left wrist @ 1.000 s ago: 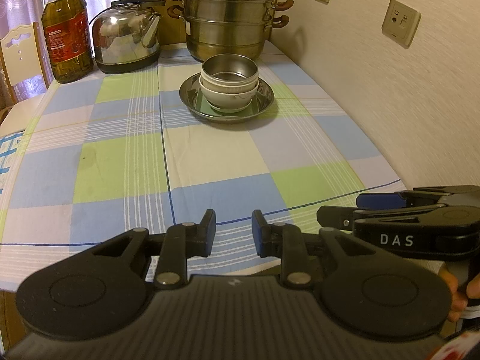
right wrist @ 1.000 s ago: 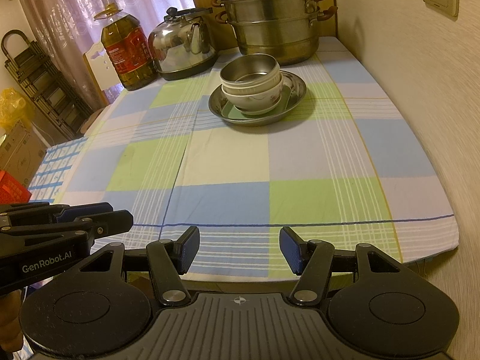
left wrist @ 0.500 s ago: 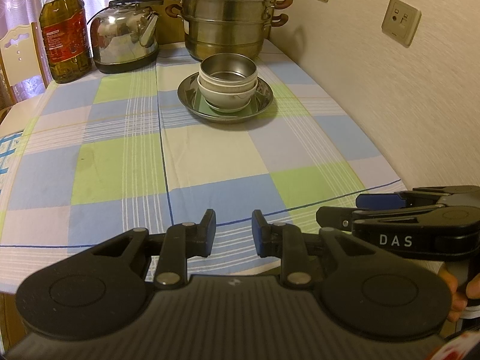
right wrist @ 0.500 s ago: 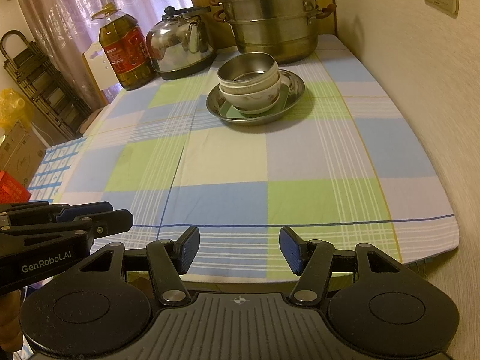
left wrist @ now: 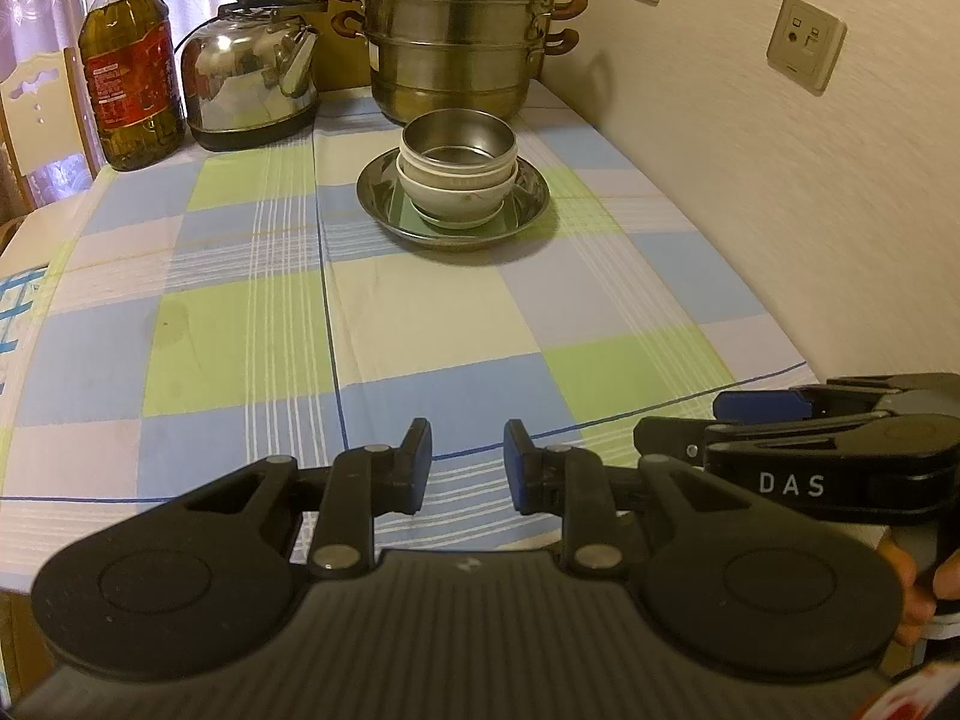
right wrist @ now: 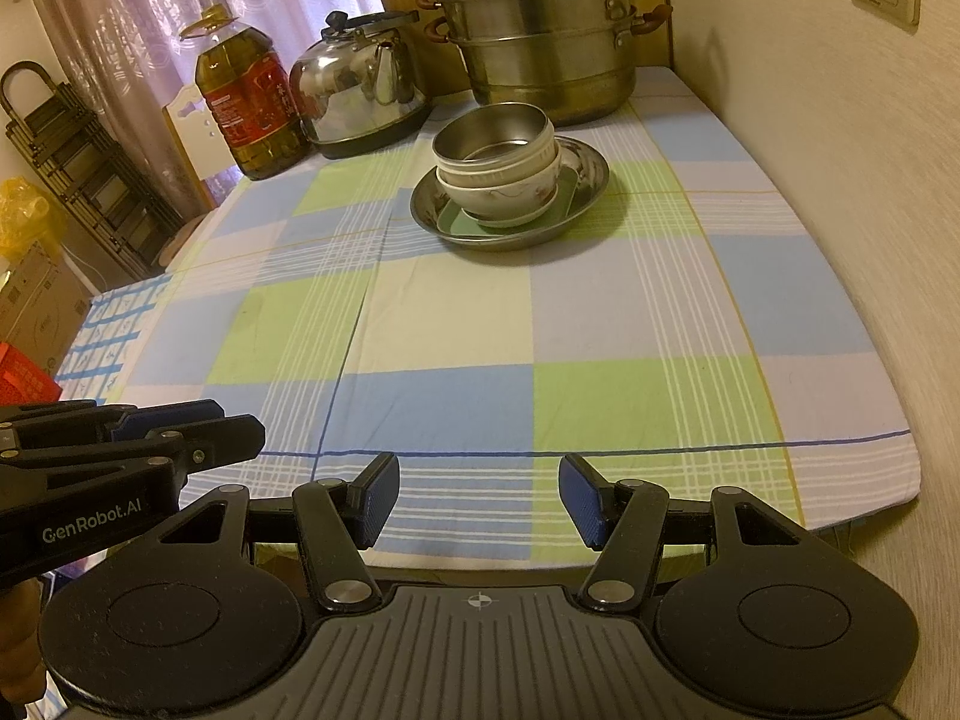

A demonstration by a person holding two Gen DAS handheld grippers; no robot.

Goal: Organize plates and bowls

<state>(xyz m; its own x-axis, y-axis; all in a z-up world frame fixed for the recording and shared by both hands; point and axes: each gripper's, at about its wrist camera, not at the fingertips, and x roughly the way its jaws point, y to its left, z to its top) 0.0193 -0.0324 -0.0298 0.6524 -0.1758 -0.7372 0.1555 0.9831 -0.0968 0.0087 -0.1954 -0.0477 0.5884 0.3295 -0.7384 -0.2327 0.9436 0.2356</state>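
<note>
A steel bowl (left wrist: pixel 459 138) is nested in white ceramic bowls (left wrist: pixel 456 195), stacked on a green dish inside a round steel plate (left wrist: pixel 378 195) at the far middle of the checked tablecloth. The stack also shows in the right wrist view (right wrist: pixel 495 141), on the steel plate (right wrist: pixel 594 180). My left gripper (left wrist: pixel 467 459) is open and empty over the table's near edge. My right gripper (right wrist: pixel 478 498) is open wider, empty, and beside it at the near edge. Each gripper shows from the side in the other's view.
A steel steamer pot (left wrist: pixel 456 30), a steel kettle (left wrist: pixel 249 84) and an oil bottle (left wrist: pixel 129 78) stand along the back. A wall with sockets (left wrist: pixel 804 42) runs along the table's right side. A chair back (right wrist: pixel 192 126) and a folded rack (right wrist: pixel 72 162) are at the left.
Both grippers have moved slightly toward the stack, which appears a little nearer. Their jaws have not changed.
</note>
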